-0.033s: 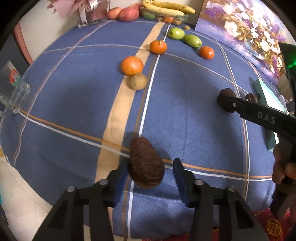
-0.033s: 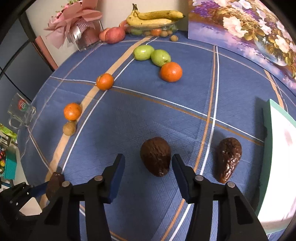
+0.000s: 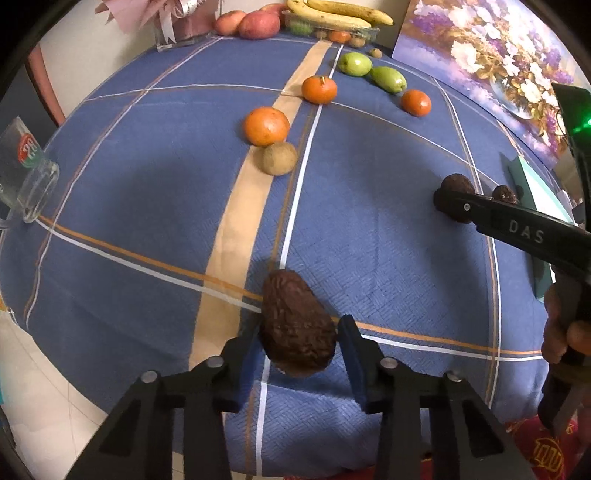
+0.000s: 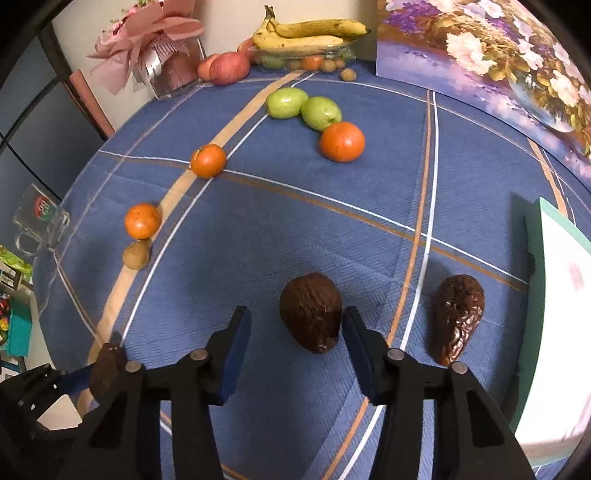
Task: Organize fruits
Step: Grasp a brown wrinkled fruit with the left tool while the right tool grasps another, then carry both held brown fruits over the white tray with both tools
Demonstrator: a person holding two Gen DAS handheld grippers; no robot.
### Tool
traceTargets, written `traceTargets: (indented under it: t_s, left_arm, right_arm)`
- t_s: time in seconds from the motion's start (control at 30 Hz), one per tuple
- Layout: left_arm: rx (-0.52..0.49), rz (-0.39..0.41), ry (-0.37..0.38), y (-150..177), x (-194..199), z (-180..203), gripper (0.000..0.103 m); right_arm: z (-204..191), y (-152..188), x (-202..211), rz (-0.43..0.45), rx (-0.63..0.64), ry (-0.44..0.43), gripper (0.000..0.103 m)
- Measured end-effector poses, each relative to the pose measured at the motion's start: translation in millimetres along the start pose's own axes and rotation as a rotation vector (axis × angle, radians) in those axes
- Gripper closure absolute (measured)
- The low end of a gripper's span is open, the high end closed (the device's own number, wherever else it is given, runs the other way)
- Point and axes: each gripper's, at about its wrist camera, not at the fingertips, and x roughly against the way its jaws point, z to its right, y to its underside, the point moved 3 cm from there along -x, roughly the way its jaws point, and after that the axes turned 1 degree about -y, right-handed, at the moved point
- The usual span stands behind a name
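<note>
My left gripper (image 3: 297, 341) is shut on a dark brown avocado (image 3: 295, 326) held above the blue tablecloth near the front edge. My right gripper (image 4: 295, 332) is open; a second dark avocado (image 4: 312, 312) lies on the cloth between its fingers, close to the right finger. A third, shrivelled avocado (image 4: 456, 315) lies to its right. Three oranges (image 4: 341, 142) (image 4: 208, 160) (image 4: 142, 220), two green fruits (image 4: 319, 112) (image 4: 286, 102) and a kiwi (image 4: 136, 254) lie farther back. The right gripper's arm (image 3: 517, 229) shows in the left wrist view.
A clear tray with bananas (image 4: 310, 31) and apples (image 4: 229, 68) stands at the back edge beside a pink bouquet (image 4: 147, 40). A flower painting (image 4: 498, 55) leans at back right. A teal-rimmed board (image 4: 554, 295) lies at right. A glass mug (image 4: 38, 221) stands at the left edge.
The left gripper has closed a little tighter on its avocado. The right gripper has edged left, so the avocado now sits nearer its right finger.
</note>
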Motion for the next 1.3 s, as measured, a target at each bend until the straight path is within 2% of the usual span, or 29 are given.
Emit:
traceTargets:
  t_s: [0.07, 0.2, 0.5, 0.73, 0.9, 1.17, 1.3]
  left_arm:
    - [0.001, 0.001, -0.001, -0.8, -0.3, -1.4, 0.062]
    - [0.008, 0.002, 0.005, -1.3, -1.0, -2.2, 0.062]
    - [0.035, 0.001, 0.018, -5.0, 0.6, -7.1, 0.063]
    - [0.060, 0.006, 0.004, -15.2, 2.8, -6.3, 0.063]
    - [0.059, 0.032, -0.008, -20.0, 20.0, -5.5, 0.063]
    - [0.055, 0.086, -0.006, -54.8, 44.3, 13.8, 0.063]
    - [0.052, 0.118, 0.015, -82.5, 59.0, 31.8, 0.063]
  right_arm:
    - [0.5, -0.7, -3.5, -0.002, 0.003, 0.008, 0.057]
    - [1.8, -1.3, -7.0, -0.006, 0.007, 0.021, 0.067]
    - [-1.5, -0.6, -2.7, 0.014, 0.026, 0.029, 0.067]
    - [-0.2, -2.9, 23.4, 0.068, 0.021, 0.016, 0.067]
    - [3.3, -3.5, 38.2, 0.094, 0.006, 0.018, 0.067]
    - [17.5, -12.3, 66.5, 0.158, -0.047, 0.025, 0.067]
    - [34.8, -16.1, 83.0, 0.181, -0.076, 0.115, 0.067]
